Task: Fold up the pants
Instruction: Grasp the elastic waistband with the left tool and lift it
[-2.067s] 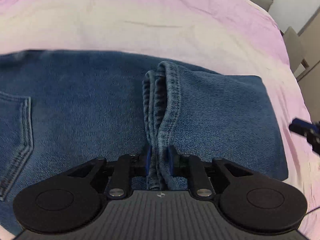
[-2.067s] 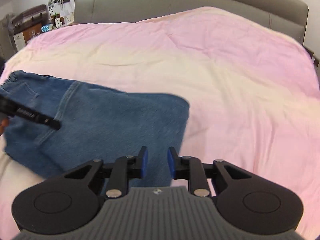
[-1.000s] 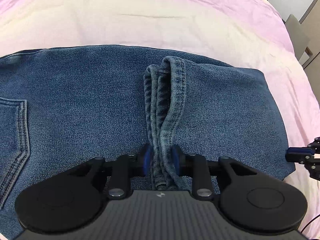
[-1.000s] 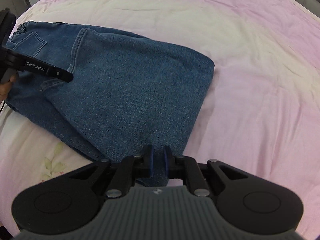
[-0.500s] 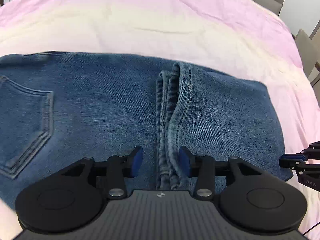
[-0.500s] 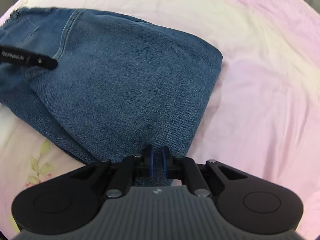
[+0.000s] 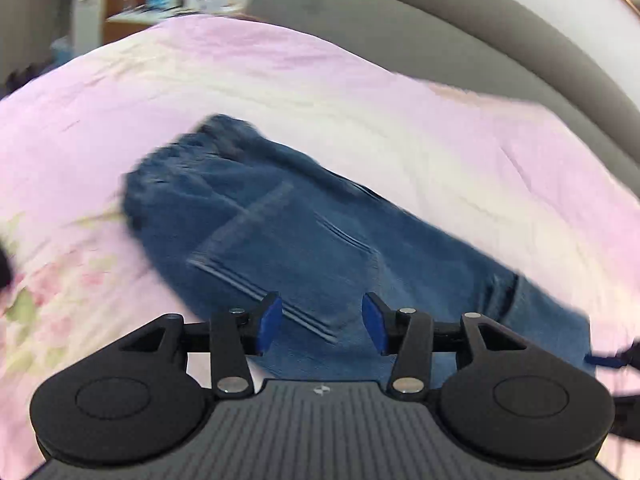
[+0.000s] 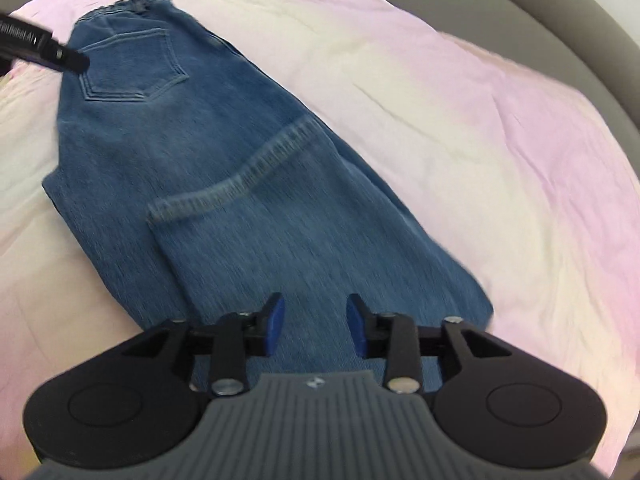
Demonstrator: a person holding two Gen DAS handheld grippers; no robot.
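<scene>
Where pink-and-cream bedding meets a grey headboard, folded jeans; each hand-held gripper, left and right, agape, empty.

One pair blue jeans on one bed. One back pocket showing. Two hand-held grippers: left hand-held gripper, right hand-held gripper, each two blue-padded fingers.

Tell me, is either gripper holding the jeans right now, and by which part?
Nothing is held. The left gripper and right gripper are both open above the jeans.
</scene>
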